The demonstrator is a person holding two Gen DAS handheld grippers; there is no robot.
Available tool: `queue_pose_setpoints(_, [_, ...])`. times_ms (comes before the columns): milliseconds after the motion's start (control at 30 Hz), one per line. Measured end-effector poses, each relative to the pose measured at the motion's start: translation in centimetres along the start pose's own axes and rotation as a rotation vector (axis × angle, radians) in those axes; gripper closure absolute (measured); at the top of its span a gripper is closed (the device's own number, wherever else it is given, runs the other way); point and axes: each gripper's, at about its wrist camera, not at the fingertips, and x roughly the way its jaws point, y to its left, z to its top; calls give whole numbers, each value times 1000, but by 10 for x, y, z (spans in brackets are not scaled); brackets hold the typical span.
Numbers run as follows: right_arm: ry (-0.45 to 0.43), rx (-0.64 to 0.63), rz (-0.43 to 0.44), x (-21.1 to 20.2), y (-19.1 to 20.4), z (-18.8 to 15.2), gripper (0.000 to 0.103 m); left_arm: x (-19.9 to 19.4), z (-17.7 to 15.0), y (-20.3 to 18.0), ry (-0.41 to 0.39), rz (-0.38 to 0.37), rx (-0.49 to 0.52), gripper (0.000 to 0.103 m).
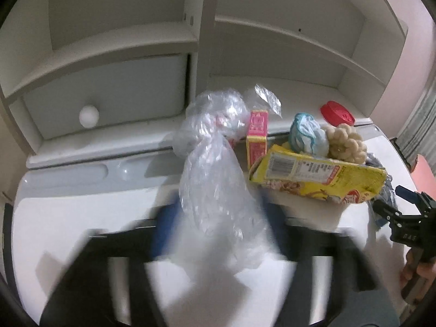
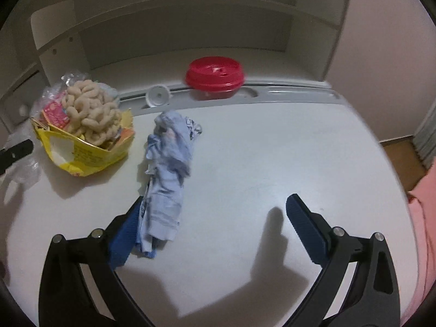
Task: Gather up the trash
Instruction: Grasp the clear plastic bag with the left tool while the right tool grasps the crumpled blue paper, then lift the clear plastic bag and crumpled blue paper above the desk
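In the left wrist view my left gripper (image 1: 220,218) is shut on a crumpled clear plastic bag (image 1: 218,190), held just above the white desk (image 1: 68,218). Beyond it a torn yellow snack box (image 1: 321,177) holds a pink carton (image 1: 257,136), a crumpled blue-white wrapper (image 1: 306,133) and pale puffed snacks (image 1: 346,144). In the right wrist view my right gripper (image 2: 215,218) is open over the desk (image 2: 272,163); a crumpled light-blue cloth (image 2: 169,169) lies against its left pad (image 2: 128,231). The yellow box (image 2: 84,147) is at far left.
A red-lidded container (image 2: 215,77) and a small white cap (image 2: 158,95) sit in the grey tray groove at the desk's back. White shelves (image 1: 122,41) and a drawer with a round knob (image 1: 88,115) rise behind. My right gripper shows at the left view's right edge (image 1: 400,212).
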Motion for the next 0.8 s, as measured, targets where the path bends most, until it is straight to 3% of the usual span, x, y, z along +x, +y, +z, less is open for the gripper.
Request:
queue_pose_setpoints(133, [-7, -17, 16, 3, 8, 9, 7, 4, 0, 8, -21, 33, -24, 28])
queue_pose_setpoints(200, [-18, -60, 27, 3, 18, 10, 7, 11, 1, 17, 19, -7, -69, 38])
queue_pose_setpoints(233, [-23, -81, 19, 4, 23, 11, 7, 12, 1, 23, 26, -25, -97, 52])
queue_pose_setpoints(267, [-25, -102, 27, 4, 28, 12, 17, 11, 1, 27, 16, -27, -114, 77])
queue_pose_setpoints(300, [-29, -103, 56, 3, 30, 13, 39, 13, 0, 30, 34, -46, -124, 91])
queue_pose_setpoints(333, [-32, -83, 110, 2, 29, 14, 52, 14, -1, 31, 39, -66, -135, 96])
queue_pose_setpoints(367, [-39, -70, 127, 0, 25, 15, 76, 13, -2, 32, 31, -80, -150, 97])
queue_pose_setpoints(400, [-41, -60, 131, -1, 24, 15, 78, 12, -2, 32, 26, -81, -149, 97])
queue_pose_setpoints(533, [-89, -8, 147, -7, 14, 16, 78, 0, -2, 35, -25, -75, -173, 98])
queue_pose_setpoints(667, [-174, -32, 97, -21, 16, 13, 78, -22, -3, 44, -111, -66, -225, 98])
queue_pose_setpoints(800, [-170, -55, 96, -20, 21, 13, 78, -35, -1, 50, -169, -31, -258, 98])
